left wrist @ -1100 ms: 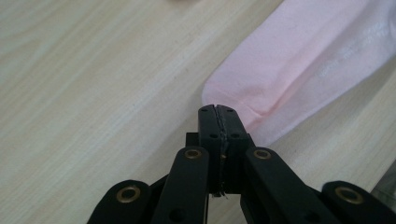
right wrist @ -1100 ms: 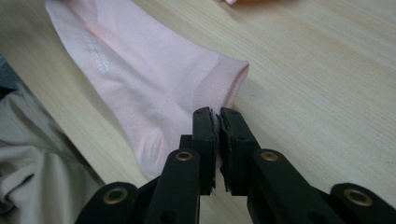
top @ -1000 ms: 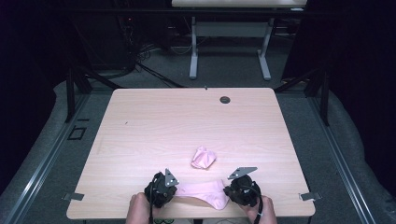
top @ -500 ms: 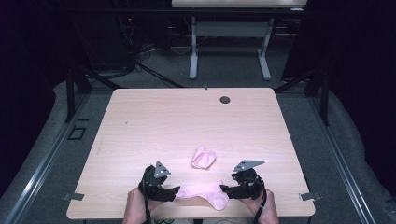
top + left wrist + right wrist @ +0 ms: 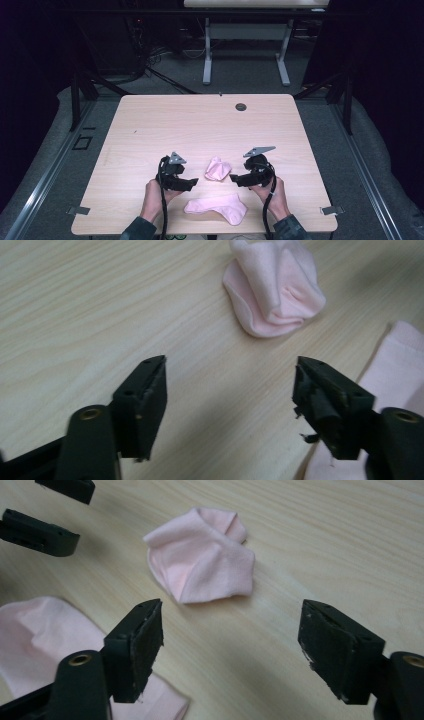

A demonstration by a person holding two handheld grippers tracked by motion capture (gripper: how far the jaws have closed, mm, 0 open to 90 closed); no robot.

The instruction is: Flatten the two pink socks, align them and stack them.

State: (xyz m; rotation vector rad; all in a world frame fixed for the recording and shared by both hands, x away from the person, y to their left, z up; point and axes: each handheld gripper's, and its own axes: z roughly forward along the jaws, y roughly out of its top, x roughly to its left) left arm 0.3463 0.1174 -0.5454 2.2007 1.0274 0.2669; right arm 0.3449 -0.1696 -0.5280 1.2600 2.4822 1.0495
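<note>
**A:** Where are the socks?

**B:** Take the bunched sock (image 5: pixel 218 169) as the landmark. It sits crumpled on the table (image 5: pixel 150 125), toward the near half. The flat sock (image 5: pixel 217 207) lies spread out nearer the person than it, close to the table's near edge, and the two are apart with bare wood between.

**A:** And the grippers?

**B:** The left gripper (image 5: pixel 192 183) is just to the left of the bunched sock, the right gripper (image 5: pixel 234 179) just to its right, tips turned in toward it from either side. Neither touches it.

**A:** Jaws?

**B:** Both stand apart with nothing in them. In the left gripper view (image 5: pixel 230 390) only bare wood shows between the jaws; the bunched sock (image 5: pixel 272 287) is ahead of them, and the flat sock (image 5: pixel 395 375) lies under and behind the right-hand jaw. The left jaws have just been closing a little, with nothing between them.

**A:** The right one?

**B:** In the right gripper view (image 5: pixel 232 640) it is the same: a wide gap over wood, the bunched sock (image 5: pixel 200 555) ahead and the flat sock (image 5: pixel 45 635) at the lower left.
</note>
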